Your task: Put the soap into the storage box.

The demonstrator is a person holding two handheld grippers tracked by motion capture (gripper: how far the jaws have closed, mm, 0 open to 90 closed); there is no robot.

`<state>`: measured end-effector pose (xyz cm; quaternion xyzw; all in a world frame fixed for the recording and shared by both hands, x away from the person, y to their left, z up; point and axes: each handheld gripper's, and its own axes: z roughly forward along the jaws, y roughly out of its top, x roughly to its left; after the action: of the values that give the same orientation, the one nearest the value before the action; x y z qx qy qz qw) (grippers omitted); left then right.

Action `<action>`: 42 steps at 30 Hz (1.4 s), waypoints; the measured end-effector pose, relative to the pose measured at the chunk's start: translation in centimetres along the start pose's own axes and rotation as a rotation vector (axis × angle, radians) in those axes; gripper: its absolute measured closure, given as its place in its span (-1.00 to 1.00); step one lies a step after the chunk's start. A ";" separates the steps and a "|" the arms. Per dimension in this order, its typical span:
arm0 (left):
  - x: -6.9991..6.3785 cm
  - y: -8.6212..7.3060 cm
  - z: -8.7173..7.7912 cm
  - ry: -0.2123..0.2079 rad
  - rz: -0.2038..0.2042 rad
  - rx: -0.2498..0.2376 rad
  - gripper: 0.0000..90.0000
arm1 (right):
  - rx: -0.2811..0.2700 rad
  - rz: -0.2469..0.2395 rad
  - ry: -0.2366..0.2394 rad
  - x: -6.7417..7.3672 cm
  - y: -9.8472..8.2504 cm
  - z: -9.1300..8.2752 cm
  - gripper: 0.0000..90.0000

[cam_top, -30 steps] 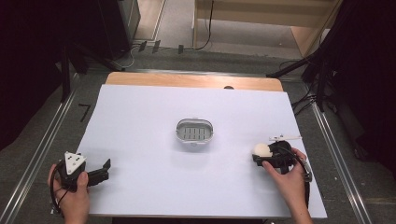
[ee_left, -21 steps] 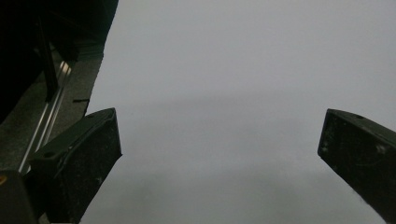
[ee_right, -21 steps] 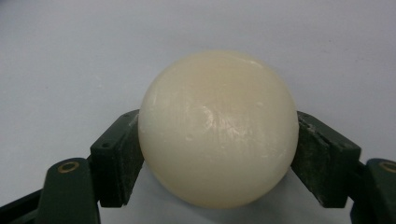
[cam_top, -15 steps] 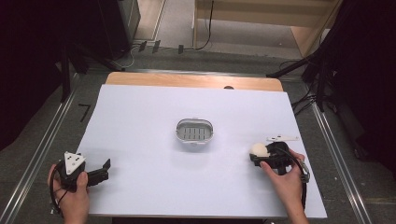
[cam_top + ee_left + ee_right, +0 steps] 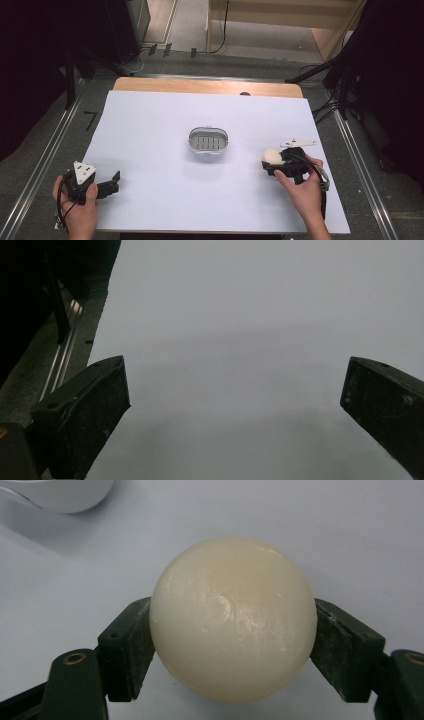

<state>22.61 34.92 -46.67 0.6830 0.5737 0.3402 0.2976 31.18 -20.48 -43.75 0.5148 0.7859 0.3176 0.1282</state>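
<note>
A cream-white round soap bar sits between the jaws of my right gripper, which is shut on it from both sides. In the high view this soap bar is at the table's right, just ahead of the right gripper and the hand that holds it. A small white oval soap dish with a slotted grey floor stands at the table's middle, to the left of the soap. My left gripper lies at the near left, open, with bare table between its fingers.
The white table top has a wooden strip along its far edge. Metal rails run along the floor on both sides. A corner of the soap dish shows at the top left of the right gripper view.
The right gripper with the soap has shifted slightly left and toward the dish. The left gripper has stayed still.
</note>
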 end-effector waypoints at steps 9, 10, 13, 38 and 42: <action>0.3 -0.1 -0.2 -0.002 -0.028 -0.019 -1.00 | 0.000 -0.006 0.024 1.3 1.4 0.3 -0.44; 0.2 -0.1 -0.3 -0.003 -0.020 -0.026 -1.00 | 0.005 -0.011 0.030 1.5 1.6 0.4 -0.44; 0.1 -0.1 -0.3 0.001 -0.006 -0.032 -1.00 | 0.008 -0.016 0.033 1.8 2.0 0.4 -0.44; -0.4 -0.1 -0.3 0.012 0.037 -0.031 -1.00 | 0.000 -0.060 0.073 4.6 5.1 1.4 -0.44; -0.3 -0.2 -0.4 0.010 0.028 -0.035 -1.00 | 0.000 -0.071 0.084 5.7 5.8 1.9 -0.44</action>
<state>22.19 34.64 -46.63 0.6838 0.5597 0.3578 0.3018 33.92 -13.18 -40.85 0.4729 0.8083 0.3341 0.1064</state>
